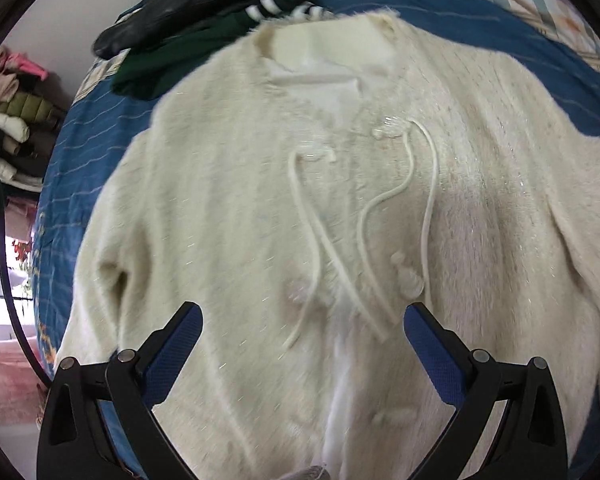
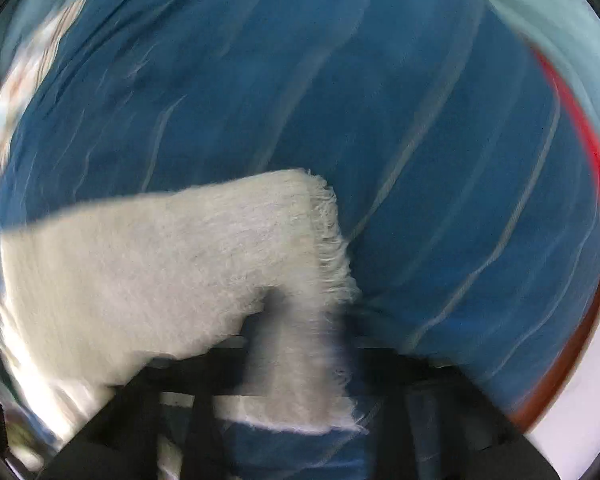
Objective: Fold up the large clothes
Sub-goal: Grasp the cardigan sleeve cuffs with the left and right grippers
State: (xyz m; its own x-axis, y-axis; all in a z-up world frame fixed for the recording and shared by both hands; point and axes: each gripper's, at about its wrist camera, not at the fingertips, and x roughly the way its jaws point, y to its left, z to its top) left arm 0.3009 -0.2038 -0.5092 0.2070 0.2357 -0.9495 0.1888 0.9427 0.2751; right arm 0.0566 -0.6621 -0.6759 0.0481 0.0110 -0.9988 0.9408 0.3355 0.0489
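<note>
Cream-white fuzzy knit, the large cardigan (image 1: 260,208) lies face up and spread across the blue striped bed cover (image 1: 80,152), its neckline at the far end and its thin white drawstring cords (image 1: 332,248) trailing loosely down the chest.

Nearest in the left wrist view, the left gripper (image 1: 303,320) hovers over the lower front with its blue-padded jaws wide apart and nothing between them; the cord ends and a small pompom sit just beyond the gap. Closing here could catch a cord rather than the knit, and a lift would then drag the front crooked.

In the right wrist view, blurred by motion, the right gripper (image 2: 296,364) has its jaws pinched together on the fringed cuff of the cardigan's sleeve (image 2: 180,248), which runs off to the left over the blue cover. The hold looks to be on the fluffy edge only, so a quick pull across the body could let it slip free, or bunch the sleeve.

Farther off, dark green and black clothes (image 1: 188,32) lie just beside the collar; a fold carried too far could land on them.
</note>
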